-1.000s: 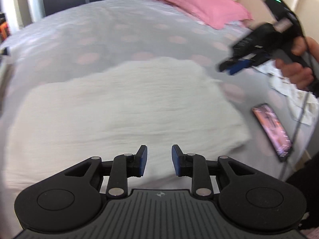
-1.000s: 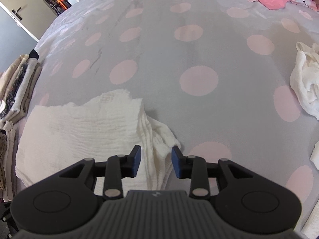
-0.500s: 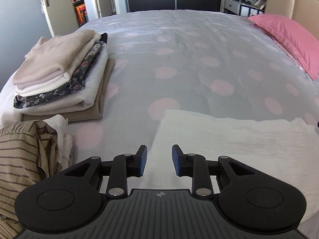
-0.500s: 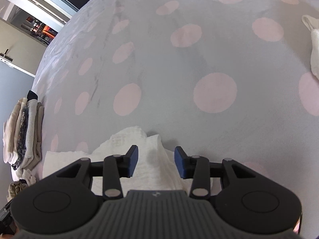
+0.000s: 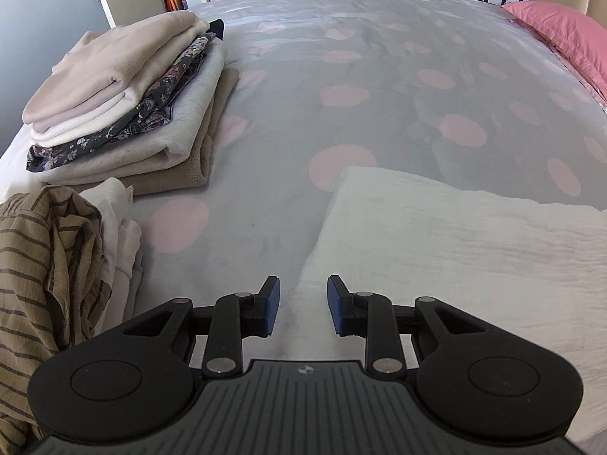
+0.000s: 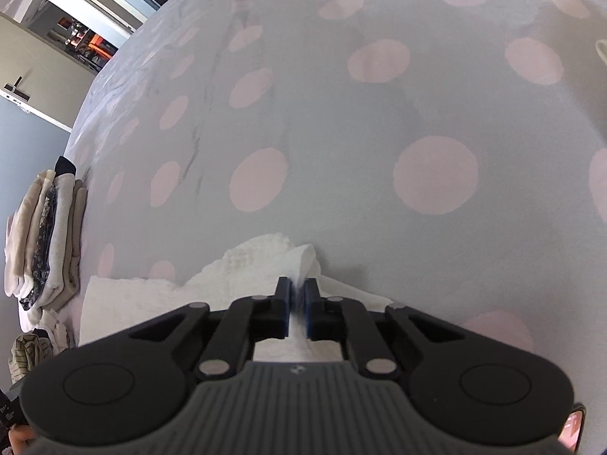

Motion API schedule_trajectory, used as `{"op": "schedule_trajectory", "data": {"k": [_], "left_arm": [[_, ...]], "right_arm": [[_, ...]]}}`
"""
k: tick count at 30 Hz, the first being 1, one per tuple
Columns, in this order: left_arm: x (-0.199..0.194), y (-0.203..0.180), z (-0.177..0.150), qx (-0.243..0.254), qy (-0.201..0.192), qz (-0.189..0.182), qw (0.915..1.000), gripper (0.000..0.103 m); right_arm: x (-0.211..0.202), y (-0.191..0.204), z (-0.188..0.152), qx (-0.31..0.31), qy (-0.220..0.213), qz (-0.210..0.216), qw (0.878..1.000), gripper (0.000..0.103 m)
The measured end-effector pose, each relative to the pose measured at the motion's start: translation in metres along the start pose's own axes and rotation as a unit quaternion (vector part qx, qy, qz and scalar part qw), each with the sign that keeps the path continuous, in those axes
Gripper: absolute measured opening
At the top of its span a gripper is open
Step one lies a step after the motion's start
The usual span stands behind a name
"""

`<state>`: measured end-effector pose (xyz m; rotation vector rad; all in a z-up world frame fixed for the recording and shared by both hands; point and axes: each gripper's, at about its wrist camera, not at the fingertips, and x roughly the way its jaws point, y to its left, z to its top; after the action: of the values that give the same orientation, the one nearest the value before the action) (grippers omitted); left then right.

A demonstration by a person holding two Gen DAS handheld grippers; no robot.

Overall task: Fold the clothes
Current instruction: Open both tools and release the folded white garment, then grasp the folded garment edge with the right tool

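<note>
Right claw now pinched onto white cloth corner; left claw spread over its edge.

Two grippers show: the left gripper, its two blue pads parted, and the right gripper, its two pads pinched on one white cloth. One folded stack sits on one dotted bedspread, and about five garments can be made out in it, though the inner layers are hard to separate. Beside it lies one loose heap with at least two pieces, one striped and one white, and one pink pillow lies at the far right.
</note>
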<state>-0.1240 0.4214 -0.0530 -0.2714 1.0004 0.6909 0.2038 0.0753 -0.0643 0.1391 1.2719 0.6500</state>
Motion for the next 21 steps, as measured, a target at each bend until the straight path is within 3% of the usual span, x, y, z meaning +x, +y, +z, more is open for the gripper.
{"op": "schedule_trajectory", "data": {"k": [5,9,11,14,16,21], "left_arm": [[0.004,0.002,-0.007,0.001,0.017,0.01,0.9998,0.026],[0.002,0.004,-0.012,0.002,0.018,0.017,0.9997,0.026],[-0.005,0.008,-0.014,-0.007,0.01,0.015,0.9998,0.026],[-0.017,0.015,-0.018,-0.019,0.005,-0.004,0.9998,0.025],[-0.024,0.016,-0.022,-0.021,0.004,-0.022,0.9995,0.025],[-0.025,-0.007,-0.042,0.035,0.018,-0.036,0.9985,0.025]], "right_arm": [[-0.015,-0.011,-0.005,-0.001,-0.024,-0.07,0.997,0.007],[0.005,-0.014,-0.01,-0.013,0.003,-0.094,0.996,0.008],[0.012,-0.011,-0.011,-0.024,0.005,-0.104,0.994,0.01],[0.005,-0.006,-0.012,-0.047,-0.022,-0.142,0.989,0.023],[-0.002,-0.003,-0.012,-0.06,-0.04,-0.153,0.986,0.026],[-0.009,-0.011,-0.024,-0.056,-0.025,-0.124,0.99,0.031]]}}
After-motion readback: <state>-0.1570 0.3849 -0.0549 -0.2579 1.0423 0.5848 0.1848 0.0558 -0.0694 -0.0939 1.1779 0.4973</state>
